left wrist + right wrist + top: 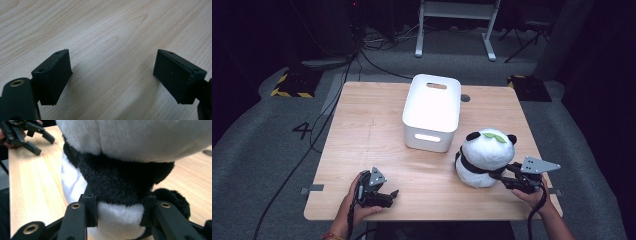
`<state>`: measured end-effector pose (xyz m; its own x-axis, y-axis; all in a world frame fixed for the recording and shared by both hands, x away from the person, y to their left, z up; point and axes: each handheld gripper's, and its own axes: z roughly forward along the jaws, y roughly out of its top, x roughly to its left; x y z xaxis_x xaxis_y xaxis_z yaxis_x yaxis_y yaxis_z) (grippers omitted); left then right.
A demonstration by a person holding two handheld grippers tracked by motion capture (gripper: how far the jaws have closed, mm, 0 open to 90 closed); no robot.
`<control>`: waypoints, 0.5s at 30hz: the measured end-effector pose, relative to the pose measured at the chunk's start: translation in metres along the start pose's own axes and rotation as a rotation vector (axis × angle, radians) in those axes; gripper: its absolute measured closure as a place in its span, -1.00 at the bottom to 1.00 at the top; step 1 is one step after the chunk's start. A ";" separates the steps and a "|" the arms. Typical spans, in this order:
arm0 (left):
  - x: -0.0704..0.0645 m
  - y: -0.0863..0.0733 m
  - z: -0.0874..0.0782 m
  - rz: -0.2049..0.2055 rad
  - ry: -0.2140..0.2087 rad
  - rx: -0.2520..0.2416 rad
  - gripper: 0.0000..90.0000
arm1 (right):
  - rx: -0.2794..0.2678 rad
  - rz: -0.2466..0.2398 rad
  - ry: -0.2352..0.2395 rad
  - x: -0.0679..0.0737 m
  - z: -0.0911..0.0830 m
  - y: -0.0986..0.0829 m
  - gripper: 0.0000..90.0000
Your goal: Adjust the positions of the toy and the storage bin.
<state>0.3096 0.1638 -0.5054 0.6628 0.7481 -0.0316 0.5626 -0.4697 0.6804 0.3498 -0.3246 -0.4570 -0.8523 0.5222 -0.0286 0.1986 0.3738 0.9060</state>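
A plush panda (484, 156), white with black ears and a green leaf on its head, sits on the wooden table (362, 135) at the right. My right gripper (501, 176) is shut on the panda's (120, 182) lower body, its jaws pressed into the black and white fur on both sides. A white plastic bin (432, 111) with cut-out handles stands behind the panda, at the table's middle. My left gripper (389, 196) rests open near the front left edge, held by a hand, with bare wood (112, 50) between its jaws. That left gripper (30, 136) also appears far off in the right gripper view.
Grey carpet surrounds the table, with black cables (327, 110) trailing at the left. A white desk frame (457, 20) stands at the back. A small round hole (465, 98) sits in the tabletop behind the bin.
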 end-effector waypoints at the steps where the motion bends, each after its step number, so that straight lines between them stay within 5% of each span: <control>1: 0.000 0.000 0.000 0.000 0.000 0.000 -0.67 | -0.006 0.005 -0.007 0.000 -0.001 0.001 0.35; 15: 0.000 0.000 0.000 0.000 0.000 0.000 -0.67 | -0.080 -0.003 -0.069 -0.006 -0.019 0.018 0.35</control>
<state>0.3096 0.1638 -0.5054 0.6630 0.7480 -0.0315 0.5625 -0.4699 0.6802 0.3496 -0.3355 -0.4330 -0.8170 0.5738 -0.0581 0.1543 0.3146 0.9366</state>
